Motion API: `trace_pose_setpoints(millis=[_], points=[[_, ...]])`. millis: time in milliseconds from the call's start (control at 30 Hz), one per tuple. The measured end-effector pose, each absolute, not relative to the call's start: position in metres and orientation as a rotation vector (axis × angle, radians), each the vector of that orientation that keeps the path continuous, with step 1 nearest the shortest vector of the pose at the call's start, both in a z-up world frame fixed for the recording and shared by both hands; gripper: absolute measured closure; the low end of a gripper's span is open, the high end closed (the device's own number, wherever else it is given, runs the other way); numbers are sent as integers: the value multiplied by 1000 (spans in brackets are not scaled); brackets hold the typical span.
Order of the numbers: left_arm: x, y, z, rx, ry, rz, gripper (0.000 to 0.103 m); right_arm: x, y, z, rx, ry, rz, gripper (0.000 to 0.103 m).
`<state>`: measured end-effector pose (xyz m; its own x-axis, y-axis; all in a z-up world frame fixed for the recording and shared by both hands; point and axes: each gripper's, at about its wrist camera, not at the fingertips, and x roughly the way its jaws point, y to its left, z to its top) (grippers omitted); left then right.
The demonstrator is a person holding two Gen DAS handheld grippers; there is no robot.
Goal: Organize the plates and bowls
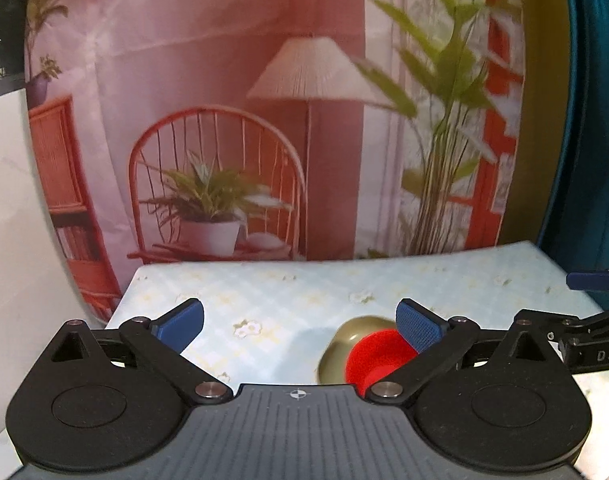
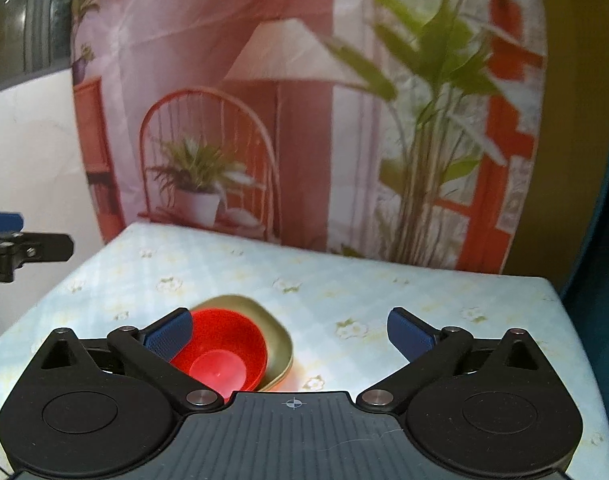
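Both tools stand wide open and empty above a small tabletop (image 2: 384, 292) covered in a pale blue checked cloth with flower sprigs. The left tool (image 1: 300, 322) shows nothing between its blue pads; the right tool (image 2: 290, 332) is likewise spread, gripping nothing. Each tool edges into the other's view at the frame side.

Below them, near the middle of the tabletop, a red bowl (image 2: 220, 356) sits nested inside an olive-green bowl (image 2: 278, 344), which is larger and squarish with rounded corners. From the left wrist view the pair lies low and to the right, partly hidden behind the tool's right finger; from the right wrist view it lies low and to the left, behind the left finger. No plates are visible in either view.

Both bowls look like thin moulded plastic: light, stiff, smooth enough to slip, and unlikely to break. The raised rim appears the best place to pinch, one pad inside and one outside; lifting the red bowl alone may drag the green one along if they bind.

Behind the tabletop hangs a printed backdrop (image 2: 304, 120) of a lamp, a wire chair and potted plants. The only legible writing is "DAS" on the right tool's black body as seen from the left wrist view (image 1: 606, 356).
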<state>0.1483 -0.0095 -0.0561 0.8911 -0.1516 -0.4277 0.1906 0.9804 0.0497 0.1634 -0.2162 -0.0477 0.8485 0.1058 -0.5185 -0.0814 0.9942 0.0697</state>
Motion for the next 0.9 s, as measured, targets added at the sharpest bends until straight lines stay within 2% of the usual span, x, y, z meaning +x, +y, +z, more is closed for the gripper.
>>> trace_pose_setpoints(millis=[467, 900], points=[[84, -7, -17, 74, 297, -135, 0, 99, -215, 10, 38, 359, 22, 0], [56, -6, -17, 65, 277, -147, 0, 49, -208, 14, 81, 290, -11, 0]])
